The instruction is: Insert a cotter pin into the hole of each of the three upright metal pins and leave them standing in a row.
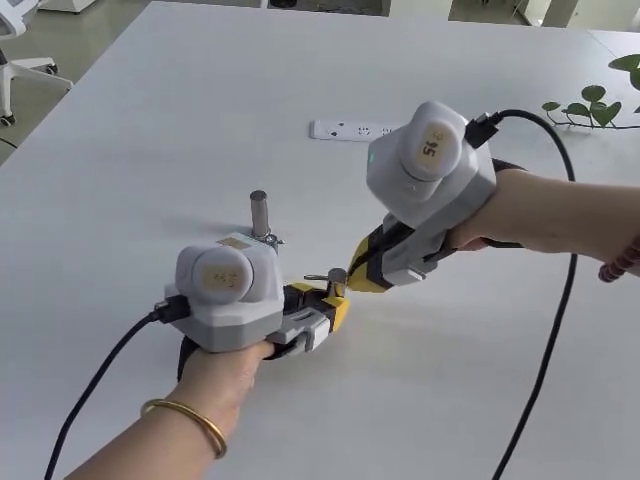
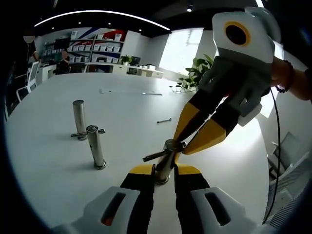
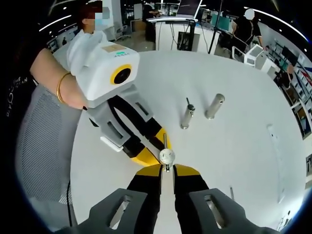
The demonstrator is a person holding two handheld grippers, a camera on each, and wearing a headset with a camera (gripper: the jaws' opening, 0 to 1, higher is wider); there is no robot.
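Calling this roughly the halfway mark. The left tool [image 2: 165, 170] is clamped on the lower shaft of the held pin [image 2: 166, 160] and holds it upright, with its foot seemingly on the counter [image 2: 48, 161]. The right tool [image 3: 167, 169] comes in from the other side with its yellow tips pinched together on the head end of a cotter pin [image 2: 154, 156]. In the left gripper view that cotter pin looks like it already passes through the hole near the top of the held pin, with the thin legs poking out the far side. I can't tell whether it's fully home, so I'd count this 1 as in progress, not done.

The other 2 stand on the counter off to the side, near each other. The finished pin [image 2: 96, 148] has a seated cotter pin [image 2: 101, 130] crossing it just under the cap, so that's 1 of 3 sorted. The bare pin [image 2: 78, 117] just behind it shows no cotter pin that I can make out, so it looks untouched. A spare cotter pin [image 2: 164, 120] lies loose on the counter further back, presumably meant for it.

What's left, as I read it: seat the current cotter pin, let go of the held pin so it stands, do the bare pin, then tidy all 3 into a row.
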